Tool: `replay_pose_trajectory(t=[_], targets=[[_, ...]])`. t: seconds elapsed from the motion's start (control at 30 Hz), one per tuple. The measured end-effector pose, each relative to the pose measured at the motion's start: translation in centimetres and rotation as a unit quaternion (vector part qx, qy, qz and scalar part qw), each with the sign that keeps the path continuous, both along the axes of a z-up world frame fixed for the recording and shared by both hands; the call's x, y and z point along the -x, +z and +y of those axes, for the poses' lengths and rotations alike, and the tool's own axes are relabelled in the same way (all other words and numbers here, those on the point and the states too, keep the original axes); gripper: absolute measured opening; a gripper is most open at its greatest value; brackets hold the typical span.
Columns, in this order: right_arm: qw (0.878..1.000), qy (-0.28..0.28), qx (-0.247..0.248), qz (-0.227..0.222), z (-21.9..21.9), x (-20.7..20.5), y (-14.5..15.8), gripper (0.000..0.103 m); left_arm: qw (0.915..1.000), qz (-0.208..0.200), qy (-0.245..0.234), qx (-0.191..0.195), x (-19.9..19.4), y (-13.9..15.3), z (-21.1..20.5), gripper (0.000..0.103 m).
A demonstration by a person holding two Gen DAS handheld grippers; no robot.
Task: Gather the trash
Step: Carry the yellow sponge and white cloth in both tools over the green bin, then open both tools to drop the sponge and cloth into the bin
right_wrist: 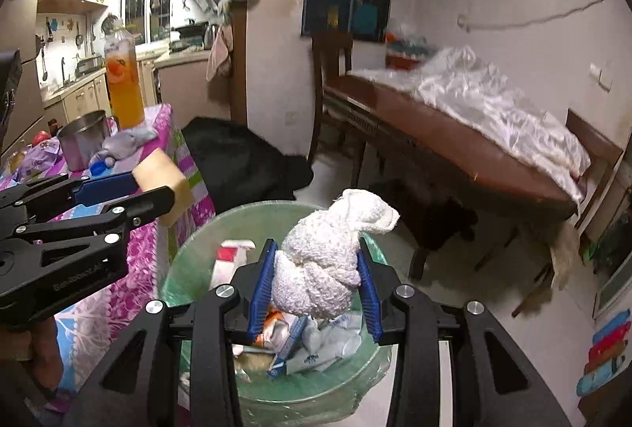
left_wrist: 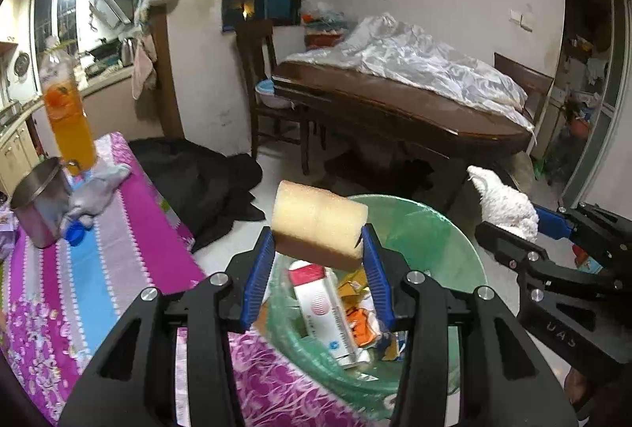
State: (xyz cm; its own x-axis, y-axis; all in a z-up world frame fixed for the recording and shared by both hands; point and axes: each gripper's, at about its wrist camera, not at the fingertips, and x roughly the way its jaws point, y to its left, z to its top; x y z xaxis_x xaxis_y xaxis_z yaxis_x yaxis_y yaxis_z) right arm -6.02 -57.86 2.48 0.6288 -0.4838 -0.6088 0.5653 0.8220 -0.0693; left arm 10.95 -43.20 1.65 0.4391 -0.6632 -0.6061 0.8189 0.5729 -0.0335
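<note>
The left gripper (left_wrist: 319, 249) has its jaws closed on a yellow sponge (left_wrist: 320, 227), which hangs over the near rim of the bin (left_wrist: 446, 229). The right gripper (right_wrist: 316, 281) has its jaws closed on a bunched white rag (right_wrist: 331, 261), also held above the bin's mouth. In the left wrist view the right gripper (left_wrist: 509, 225) shows to the right of the bin with the rag (left_wrist: 505, 205) at its tip; in the right wrist view the left gripper (right_wrist: 154, 190) shows to the left of the bin (right_wrist: 189, 269), the sponge (right_wrist: 166, 174) between its blue pads.

The bin is green, lined with a thin bag, and stands on the floor just beside the worktop (left_wrist: 118, 253), which wears a pink, blue and white striped cloth. Inside the bin lie a white and red carton (left_wrist: 328, 308) and other crumpled wrappers. On the worktop, well away from the bin, stand a steel pot (left_wrist: 39, 205) and a bottle (left_wrist: 69, 119) of orange drink, with a grey cloth (left_wrist: 94, 190) and a blue cap (left_wrist: 75, 233) near the pot.
</note>
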Motion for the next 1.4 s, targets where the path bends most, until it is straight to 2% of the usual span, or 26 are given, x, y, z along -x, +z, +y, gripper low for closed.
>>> replay_pose_trajectory(t=[0.3,0.47,1.13,1.17,1.27,1.3,1.37,1.4], targets=[[0.998,0.005,-0.047,0.028,-1.8,-1.4,-3.3,0.040,0.9991,0.022,-0.007,-0.035,-0.6,-3.0,-2.7,0.043],[0.998,0.003,-0.056,0.031,-2.4,-2.0,-4.2,0.040,0.9985,0.027,-0.001,-0.047,-1.1,-4.0,-3.1,0.043],[0.996,-0.005,-0.080,0.025,-3.4,-2.4,-5.4,0.041,0.9979,0.027,0.007,-0.058,-1.2,-4.7,-4.0,0.043],[0.997,-0.006,-0.080,0.023,-3.4,-2.4,-5.4,0.042,0.9978,0.027,0.007,-0.059,-1.2,-4.8,-4.0,0.043],[0.997,-0.010,-0.078,0.015,-3.5,-2.2,-5.3,0.062,0.9975,0.024,0.012,-0.066,-1.4,-5.1,-4.0,0.045],[0.997,-0.011,-0.078,0.012,-3.6,-2.1,-5.2,0.067,0.9973,0.023,0.015,-0.069,-1.6,-5.2,-4.0,0.053],[0.997,-0.011,-0.079,0.010,-3.8,-1.9,-5.3,0.067,0.9972,0.018,0.025,-0.068,-1.8,-5.3,-3.8,0.062],[0.997,-0.013,-0.079,0.009,-3.8,-1.9,-5.3,0.067,0.9972,0.019,0.026,-0.068,-1.9,-5.3,-3.7,0.062]])
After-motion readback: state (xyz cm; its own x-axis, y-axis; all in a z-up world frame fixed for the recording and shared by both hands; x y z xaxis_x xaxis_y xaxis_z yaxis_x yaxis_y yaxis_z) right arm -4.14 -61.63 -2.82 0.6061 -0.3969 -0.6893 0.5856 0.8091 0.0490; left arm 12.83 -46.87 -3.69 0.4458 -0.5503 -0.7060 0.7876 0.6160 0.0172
